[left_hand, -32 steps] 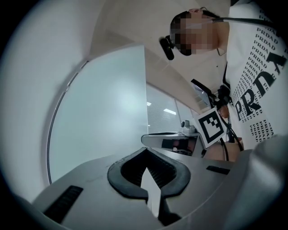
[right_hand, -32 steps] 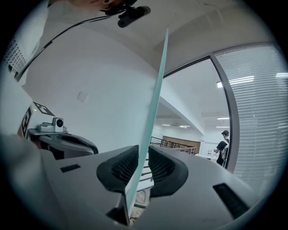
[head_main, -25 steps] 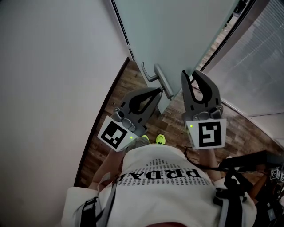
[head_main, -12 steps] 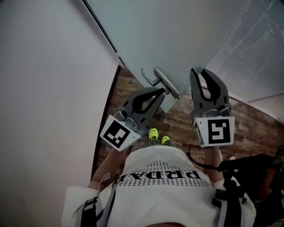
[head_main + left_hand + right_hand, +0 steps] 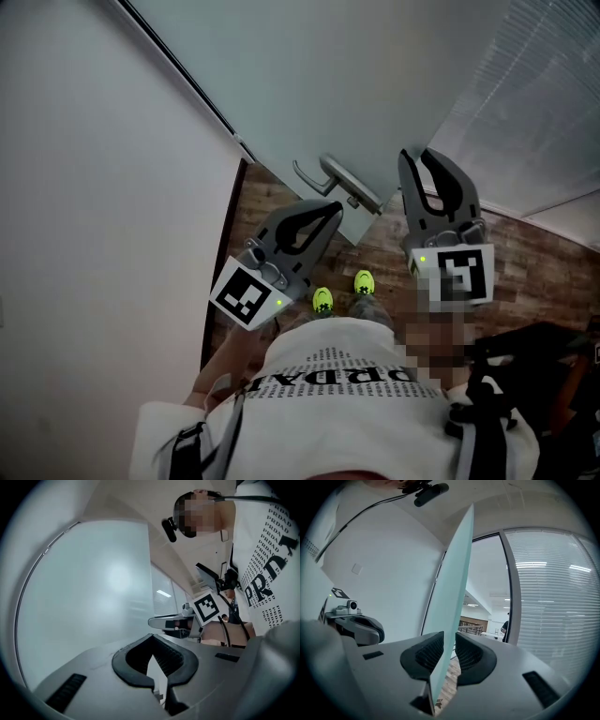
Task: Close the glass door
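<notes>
The right gripper (image 5: 450, 638), jaws slightly parted, straddles the free edge of the glass door (image 5: 457, 569), with a slit of wooden floor (image 5: 539, 262) showing beside one pad. The left gripper (image 5: 151, 639), jaws together and empty, hovers just beside the door handle (image 5: 330, 178). A white wall (image 5: 94, 206) stands left, slatted glazing (image 5: 544, 103) right.

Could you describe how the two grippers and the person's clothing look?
Both the left gripper and the right gripper are grey, with two curved jaws lined with dark ribbed pads. Each carries a white cube with a black square marker and a small green light. The person wears a white shirt with black lettering.
</notes>
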`<action>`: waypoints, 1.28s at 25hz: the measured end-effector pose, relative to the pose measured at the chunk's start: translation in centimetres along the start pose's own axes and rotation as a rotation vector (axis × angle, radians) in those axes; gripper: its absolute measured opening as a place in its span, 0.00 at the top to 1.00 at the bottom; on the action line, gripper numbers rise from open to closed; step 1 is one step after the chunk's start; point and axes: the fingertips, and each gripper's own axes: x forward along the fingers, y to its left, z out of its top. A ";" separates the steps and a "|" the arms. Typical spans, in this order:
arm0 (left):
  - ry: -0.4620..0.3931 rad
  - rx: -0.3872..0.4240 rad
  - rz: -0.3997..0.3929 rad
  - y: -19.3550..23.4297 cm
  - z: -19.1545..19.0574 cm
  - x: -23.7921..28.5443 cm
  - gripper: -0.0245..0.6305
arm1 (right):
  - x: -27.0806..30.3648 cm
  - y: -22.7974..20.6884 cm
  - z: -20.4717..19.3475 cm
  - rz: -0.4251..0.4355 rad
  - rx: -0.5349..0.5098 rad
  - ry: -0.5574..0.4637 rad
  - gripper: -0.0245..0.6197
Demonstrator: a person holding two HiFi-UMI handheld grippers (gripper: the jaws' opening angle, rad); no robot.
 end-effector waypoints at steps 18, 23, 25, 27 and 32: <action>-0.122 0.068 0.088 0.7 -2.6 1.4 0.97 | 0.2 1.3 -2.8 0.049 -0.079 -0.055 0.86; -0.081 0.044 0.069 1.3 -1.0 0.6 0.97 | 0.4 1.1 -1.6 0.046 -0.038 -0.028 0.86; -0.050 0.014 0.074 1.3 -0.8 0.0 0.97 | 0.5 1.2 -1.8 0.058 -0.002 0.001 0.86; -0.032 -0.009 0.068 1.3 -1.1 -0.4 0.97 | 0.5 1.0 -2.2 0.047 0.010 0.019 0.86; -0.021 0.005 0.042 0.9 -2.4 -0.8 0.97 | 0.3 0.6 -3.2 0.005 -0.004 0.013 0.86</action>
